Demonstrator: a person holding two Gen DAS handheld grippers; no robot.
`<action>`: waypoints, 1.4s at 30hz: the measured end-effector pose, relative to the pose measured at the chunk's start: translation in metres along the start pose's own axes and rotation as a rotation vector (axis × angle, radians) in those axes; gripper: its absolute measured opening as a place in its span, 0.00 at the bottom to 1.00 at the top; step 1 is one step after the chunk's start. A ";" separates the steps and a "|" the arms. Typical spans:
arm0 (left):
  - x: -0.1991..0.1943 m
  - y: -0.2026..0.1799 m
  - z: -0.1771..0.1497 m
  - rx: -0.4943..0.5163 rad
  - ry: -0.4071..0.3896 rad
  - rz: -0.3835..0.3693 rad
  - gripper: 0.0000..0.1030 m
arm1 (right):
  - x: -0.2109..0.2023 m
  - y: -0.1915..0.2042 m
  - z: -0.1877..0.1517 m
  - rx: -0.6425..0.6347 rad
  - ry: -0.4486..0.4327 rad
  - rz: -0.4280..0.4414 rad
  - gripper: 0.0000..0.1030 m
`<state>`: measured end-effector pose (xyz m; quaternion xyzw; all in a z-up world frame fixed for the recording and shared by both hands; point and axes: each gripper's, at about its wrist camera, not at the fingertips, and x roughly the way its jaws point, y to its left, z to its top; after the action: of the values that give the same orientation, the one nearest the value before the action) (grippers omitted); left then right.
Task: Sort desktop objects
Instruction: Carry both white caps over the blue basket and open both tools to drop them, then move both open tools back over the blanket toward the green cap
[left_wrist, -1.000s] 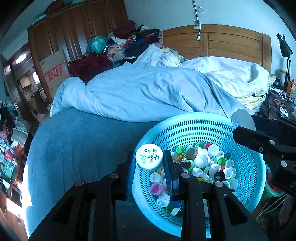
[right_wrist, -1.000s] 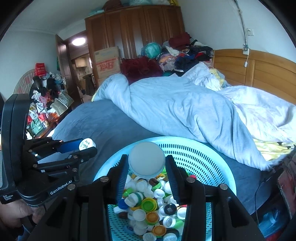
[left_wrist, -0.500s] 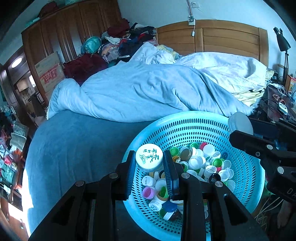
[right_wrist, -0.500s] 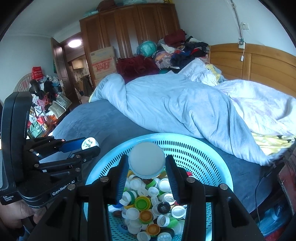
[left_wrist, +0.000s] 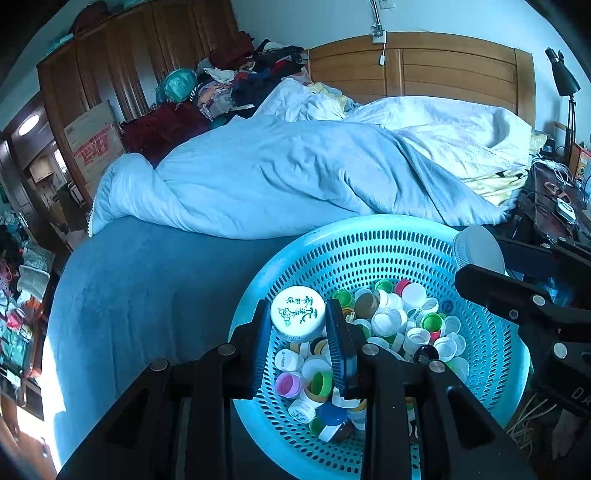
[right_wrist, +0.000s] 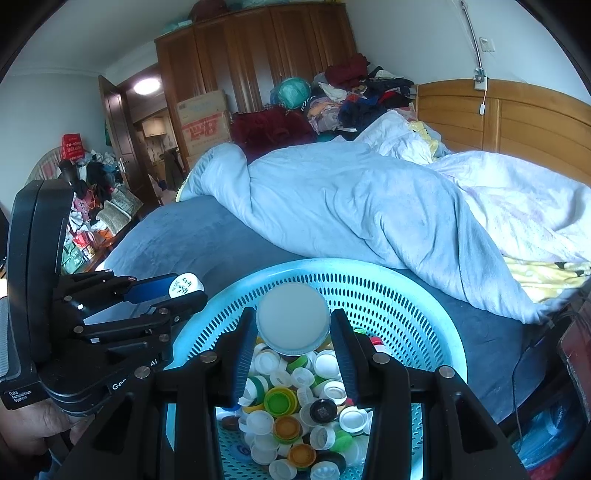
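In the left wrist view, the left gripper (left_wrist: 298, 325) is seen clamped on a white cap printed with green characters (left_wrist: 297, 313), held above the near left rim of a light blue perforated basket (left_wrist: 332, 254). The print can be read as a design only in this view; in the right wrist view the same cap (right_wrist: 185, 284) is reduced to a small white disc at the tip of the left gripper (right_wrist: 181, 290), to the left of the basket (right_wrist: 388, 284). Only the right wrist view shows the hand (right_wrist: 33, 424) that carries that gripper, cut off at the lower left edge.

The right gripper (right_wrist: 293, 332) is closed on a plain white lid (right_wrist: 293, 317) above the heap of bottle caps (right_wrist: 295, 402). From the left wrist camera this lid (left_wrist: 478, 249) is seen edge-on at the far right rim, and the right gripper (left_wrist: 476, 262) is cut off by the frame.

The heap (left_wrist: 399, 325) is partly hidden behind the fingers in both views. The basket rests on a bed (left_wrist: 140, 288) beside a crumpled quilt (left_wrist: 277, 173).
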<state>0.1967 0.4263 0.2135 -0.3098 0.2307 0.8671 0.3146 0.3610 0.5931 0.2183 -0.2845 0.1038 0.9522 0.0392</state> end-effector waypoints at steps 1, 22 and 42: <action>0.000 0.000 0.000 0.001 0.001 -0.001 0.24 | 0.000 0.000 0.000 0.000 0.001 0.000 0.43; 0.008 0.005 -0.004 -0.016 0.019 -0.017 0.25 | 0.005 0.003 -0.001 -0.010 0.015 0.005 0.43; -0.009 0.031 -0.015 -0.046 -0.027 -0.026 0.58 | -0.003 0.019 0.001 -0.018 -0.011 0.032 0.77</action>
<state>0.1866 0.3922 0.2155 -0.3082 0.2021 0.8721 0.3219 0.3605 0.5747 0.2239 -0.2781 0.0995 0.9551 0.0217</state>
